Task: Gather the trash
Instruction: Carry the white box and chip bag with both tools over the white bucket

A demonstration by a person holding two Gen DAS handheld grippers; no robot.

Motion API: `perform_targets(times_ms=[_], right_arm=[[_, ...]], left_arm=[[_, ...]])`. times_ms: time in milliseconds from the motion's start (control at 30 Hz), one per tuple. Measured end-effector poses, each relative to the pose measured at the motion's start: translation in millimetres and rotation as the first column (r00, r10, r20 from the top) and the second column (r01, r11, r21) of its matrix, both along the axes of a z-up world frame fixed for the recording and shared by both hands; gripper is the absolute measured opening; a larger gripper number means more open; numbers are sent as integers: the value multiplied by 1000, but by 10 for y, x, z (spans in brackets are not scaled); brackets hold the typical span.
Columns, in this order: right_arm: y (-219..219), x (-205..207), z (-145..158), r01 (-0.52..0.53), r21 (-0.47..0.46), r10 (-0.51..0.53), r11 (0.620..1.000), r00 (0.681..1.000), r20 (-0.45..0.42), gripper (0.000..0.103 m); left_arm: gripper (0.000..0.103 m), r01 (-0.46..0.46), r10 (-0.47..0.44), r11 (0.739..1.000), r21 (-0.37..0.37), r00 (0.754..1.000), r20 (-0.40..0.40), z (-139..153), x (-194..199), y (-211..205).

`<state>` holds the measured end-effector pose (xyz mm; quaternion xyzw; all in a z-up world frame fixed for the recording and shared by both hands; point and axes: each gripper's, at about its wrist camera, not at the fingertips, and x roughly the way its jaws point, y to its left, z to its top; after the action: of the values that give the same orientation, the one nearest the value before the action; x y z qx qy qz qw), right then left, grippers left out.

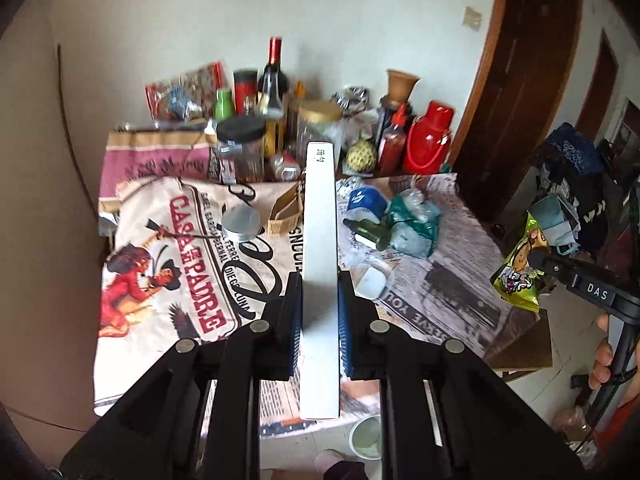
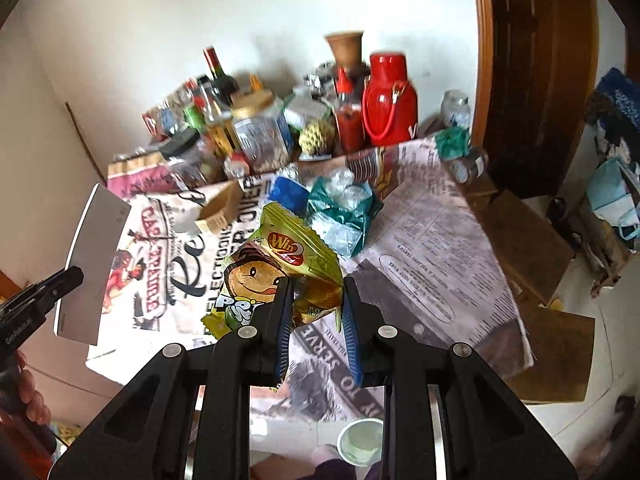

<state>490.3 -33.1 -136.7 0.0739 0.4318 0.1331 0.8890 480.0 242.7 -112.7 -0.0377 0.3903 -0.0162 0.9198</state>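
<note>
My left gripper (image 1: 319, 284) is shut on a long flat white box (image 1: 319, 240), seen edge-on and held above the table; the same white box (image 2: 90, 256) shows at the left of the right wrist view. My right gripper (image 2: 316, 292) is shut on a crumpled yellow-green snack wrapper (image 2: 276, 264) with a cartoon face, lifted over the table; the snack wrapper (image 1: 518, 268) also appears at the right of the left wrist view. On the table lie a blue cup (image 1: 366, 200), a green plastic bag (image 1: 412, 216), a small green bottle (image 1: 370, 232), a brown paper cup (image 1: 285, 210) and a round tin (image 1: 241, 222).
The table (image 2: 432, 248) is covered in printed cloth and newspaper. Jars, bottles and a red flask (image 1: 428, 140) crowd its far side by the wall. A white cup (image 2: 360, 442) stands on the floor below. A wooden stool (image 2: 532, 240) and a brown door (image 1: 520, 80) are to the right.
</note>
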Motion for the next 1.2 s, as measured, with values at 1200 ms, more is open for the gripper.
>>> perform_targets(times_ms=[1200], right_arm=[[-1666,-1816,-144,-154,4,154,988,988,6,21]], left_arm=[[16,-59,47,995,-84,990,-134,-329,-2323,-2402]])
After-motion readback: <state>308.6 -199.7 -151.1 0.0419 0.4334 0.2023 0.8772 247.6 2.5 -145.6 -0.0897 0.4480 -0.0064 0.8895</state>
